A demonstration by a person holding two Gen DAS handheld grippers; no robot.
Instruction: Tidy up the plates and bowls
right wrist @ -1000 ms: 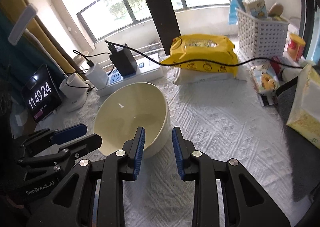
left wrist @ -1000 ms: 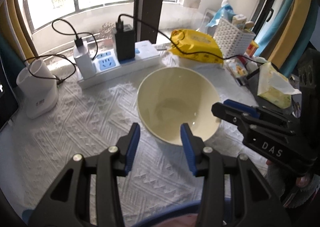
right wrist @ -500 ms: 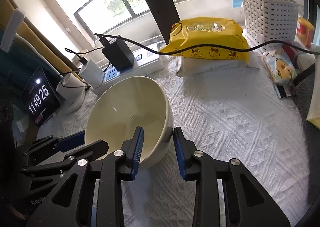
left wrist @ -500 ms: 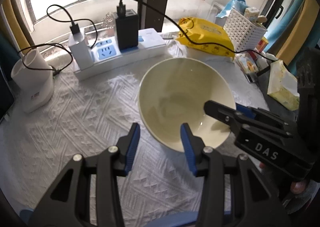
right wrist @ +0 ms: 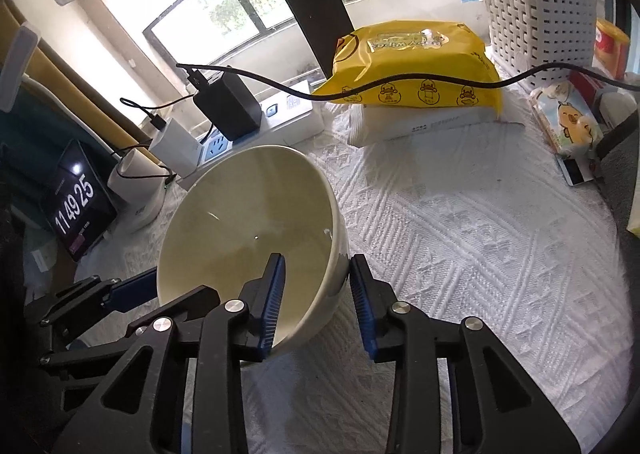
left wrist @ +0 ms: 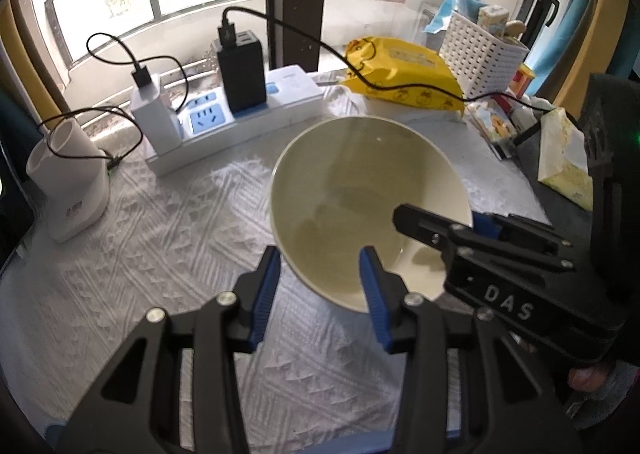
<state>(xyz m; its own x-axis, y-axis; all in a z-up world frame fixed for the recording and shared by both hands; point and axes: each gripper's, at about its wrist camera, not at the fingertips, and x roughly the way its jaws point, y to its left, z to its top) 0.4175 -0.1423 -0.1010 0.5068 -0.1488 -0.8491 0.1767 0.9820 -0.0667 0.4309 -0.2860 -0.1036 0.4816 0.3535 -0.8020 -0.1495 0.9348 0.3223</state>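
Observation:
A cream bowl [left wrist: 352,189] sits tilted toward me on the white patterned cloth [left wrist: 160,254]. My left gripper [left wrist: 320,258] has the bowl's near-left rim between its jaws, one blue pad outside the wall and one inside, and the jaws are closing on it. In the right wrist view that left gripper [right wrist: 186,286] reaches in from the lower left. My right gripper [right wrist: 316,260] straddles the near-right rim of the bowl [right wrist: 240,221], one finger inside and one outside, with slack showing at the inner pad. The left wrist view has that right gripper [left wrist: 436,215] at the right.
Behind the bowl lie a power strip [left wrist: 240,121] with chargers, a yellow wipes pack [left wrist: 404,69] and a white basket [left wrist: 484,49]. A black cable [right wrist: 400,85] hangs across. A white cup-shaped device [left wrist: 68,181] and a clock [right wrist: 76,205] stand left. A tissue pack [left wrist: 564,157] lies right.
My right gripper has come down and forward, so its left finger is now inside the bowl and the rim lies between its fingers. The left gripper has stayed on the rim.

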